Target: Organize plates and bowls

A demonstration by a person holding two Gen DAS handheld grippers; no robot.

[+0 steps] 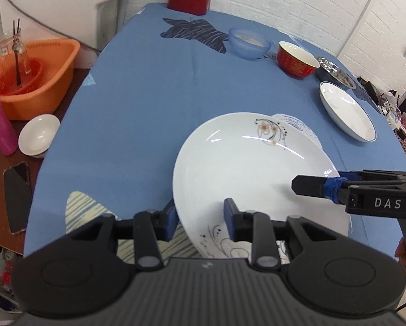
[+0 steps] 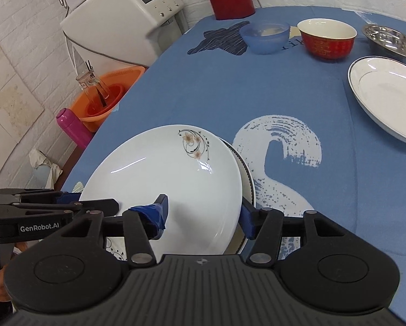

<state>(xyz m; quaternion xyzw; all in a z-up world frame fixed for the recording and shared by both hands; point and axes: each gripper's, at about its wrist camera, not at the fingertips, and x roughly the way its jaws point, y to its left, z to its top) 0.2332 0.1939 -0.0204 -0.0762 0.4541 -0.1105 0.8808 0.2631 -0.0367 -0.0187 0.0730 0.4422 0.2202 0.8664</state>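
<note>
Lowering the flowered plate (image 2: 170, 179) at lower centre onto the rimmed plate (image 2: 247, 179) beneath needs level hands — left gripper (image 1: 200, 217) and right gripper (image 2: 203, 212), fingers wide, straddle opposite rims.

white floral plate (image 2: 165, 179), red bowl (image 2: 326, 39), blue tablecloth (image 1: 137, 103)

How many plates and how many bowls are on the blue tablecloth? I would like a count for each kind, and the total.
Plates: 3, namely the floral plate, the plate under it, and the blue-rimmed plate.
Bowls: 3, namely the blue bowl, the red bowl, and the steel bowl.
Total: 6.
The small white bowl stands off the cloth and is not counted.
</note>
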